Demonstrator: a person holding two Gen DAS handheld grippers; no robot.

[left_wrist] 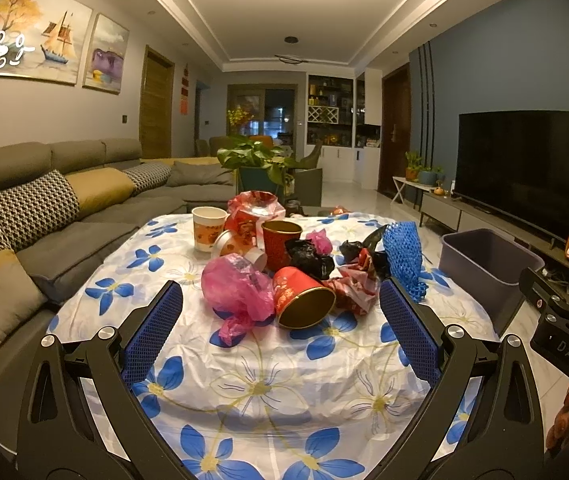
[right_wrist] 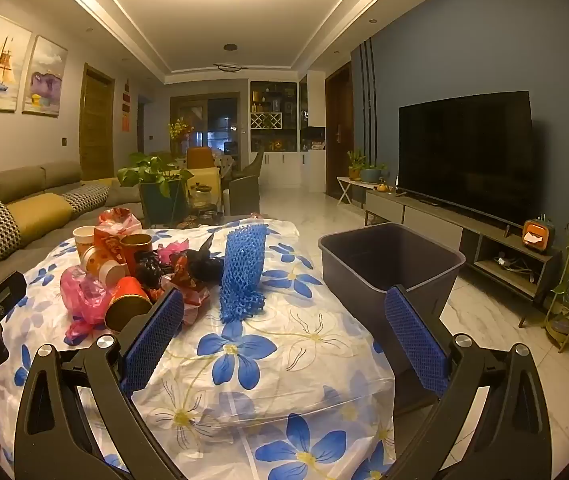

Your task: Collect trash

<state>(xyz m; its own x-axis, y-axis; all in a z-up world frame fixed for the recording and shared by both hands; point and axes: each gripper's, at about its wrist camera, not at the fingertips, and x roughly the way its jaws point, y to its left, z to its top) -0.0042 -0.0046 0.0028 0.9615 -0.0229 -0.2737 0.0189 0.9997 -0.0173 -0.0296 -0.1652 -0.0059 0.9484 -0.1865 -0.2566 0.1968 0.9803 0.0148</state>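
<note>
Flowered tablecloth [left_wrist: 260, 388] bears trash; grey sofa [left_wrist: 64, 216] beside.

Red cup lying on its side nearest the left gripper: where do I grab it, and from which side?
Grip the red cup across its gold-rimmed open mouth, which faces the left gripper. Come straight in from the near side, one of the fingers inside the rim and one outside. The pink bag crowds its left side, so a grip across the body looks harder.

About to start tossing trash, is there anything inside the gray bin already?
The gray bin looks empty: only bare inner walls and part of the floor show. Its near wall hides the closest bottom corner.
</note>
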